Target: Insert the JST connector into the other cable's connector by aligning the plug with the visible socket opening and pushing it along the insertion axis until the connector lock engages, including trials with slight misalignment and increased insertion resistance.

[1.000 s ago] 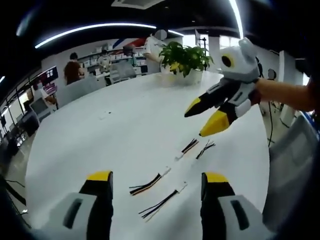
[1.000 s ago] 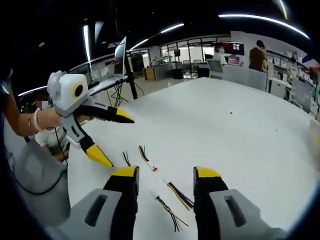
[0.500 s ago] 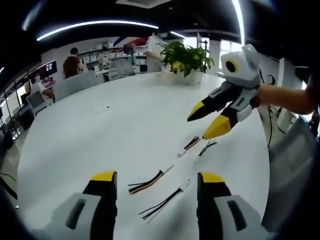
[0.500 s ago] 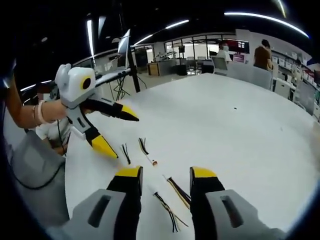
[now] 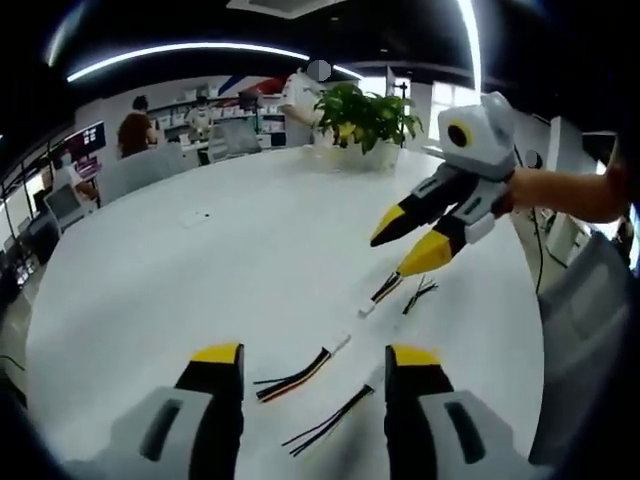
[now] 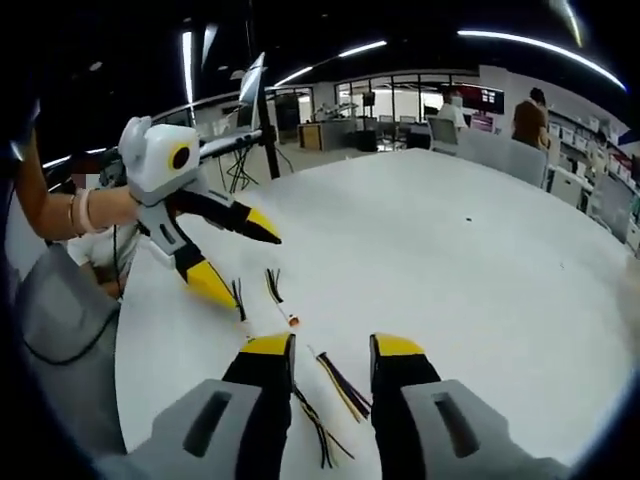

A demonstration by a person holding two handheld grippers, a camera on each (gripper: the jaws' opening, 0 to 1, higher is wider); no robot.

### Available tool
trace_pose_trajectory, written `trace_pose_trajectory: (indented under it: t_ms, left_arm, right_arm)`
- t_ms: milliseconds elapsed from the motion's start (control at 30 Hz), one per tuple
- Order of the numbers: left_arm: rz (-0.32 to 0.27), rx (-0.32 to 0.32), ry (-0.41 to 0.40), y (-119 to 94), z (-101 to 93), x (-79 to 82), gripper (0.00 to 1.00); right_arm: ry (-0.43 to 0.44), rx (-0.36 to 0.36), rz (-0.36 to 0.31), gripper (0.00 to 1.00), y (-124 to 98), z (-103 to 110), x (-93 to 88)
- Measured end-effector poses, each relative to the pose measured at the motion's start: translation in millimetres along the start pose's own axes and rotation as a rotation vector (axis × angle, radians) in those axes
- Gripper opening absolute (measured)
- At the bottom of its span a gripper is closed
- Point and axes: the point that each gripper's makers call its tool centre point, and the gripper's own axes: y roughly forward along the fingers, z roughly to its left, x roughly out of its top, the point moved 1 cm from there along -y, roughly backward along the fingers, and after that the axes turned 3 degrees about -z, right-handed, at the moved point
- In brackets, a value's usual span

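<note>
A wide white table [image 5: 230, 250] runs back to a leafy potted plant [image 5: 368, 120] at its far edge. Beyond it sit office desks with people [image 5: 131, 130], under long ceiling strip lights [image 5: 180, 52]. A tripod [image 6: 258, 120] stands off the table's side.

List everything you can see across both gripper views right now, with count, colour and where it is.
Short wire cables with white connectors: four, black, yellow and orange leads, lying loose on the table between the grippers.
Round table: one, white, under everything.
Potted plant: one, green in a white pot, far table edge.
Office chairs: several, grey, beyond the table.
People: a few, in the background office.
Left gripper: one, grey with yellow-tipped black jaws, open, over the near cables.
Right gripper: one, same colours, open, over the cables.
Person's forearm: holds the right gripper.
</note>
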Motion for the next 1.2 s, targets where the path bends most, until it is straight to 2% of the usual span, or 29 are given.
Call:
trace_pose_trajectory:
  t_ms: [233, 500, 733, 867, 1067, 1200]
  left_arm:
    - [-0.035, -0.037, -0.018, 4, -1.9, 1.6, 0.39]
    - [-0.032, -0.086, 0.041, 7, -6.4, -2.5, 0.31]
    - [-0.063, -0.126, 0.059, 11, -10.1, -0.7, 0.23]
    - [-0.072, -0.152, 0.082, 13, -11.6, -1.8, 0.23]
    - [-0.079, -0.195, 0.121, 15, -15.0, -5.1, 0.17]
    - [-0.092, -0.217, 0.132, 17, -16.7, -5.8, 0.15]
  right_arm:
    - [-0.027, 0.028, 0.010, 0.24, 4, 2, -5.8]
    - [-0.125, 0.099, 0.014, 0.18, 11, 9, -8.5]
    - [-0.123, 0.122, 0.035, 0.15, 16, 6, -16.7]
    - [-0.129, 0.161, 0.007, 0.11, 16, 6, -14.0]
    - [-0.128, 0.191, -0.005, 0.13, 17, 5, -15.1]
    - [-0.165, 0.220, -0.010, 0.12, 20, 6, -17.7]
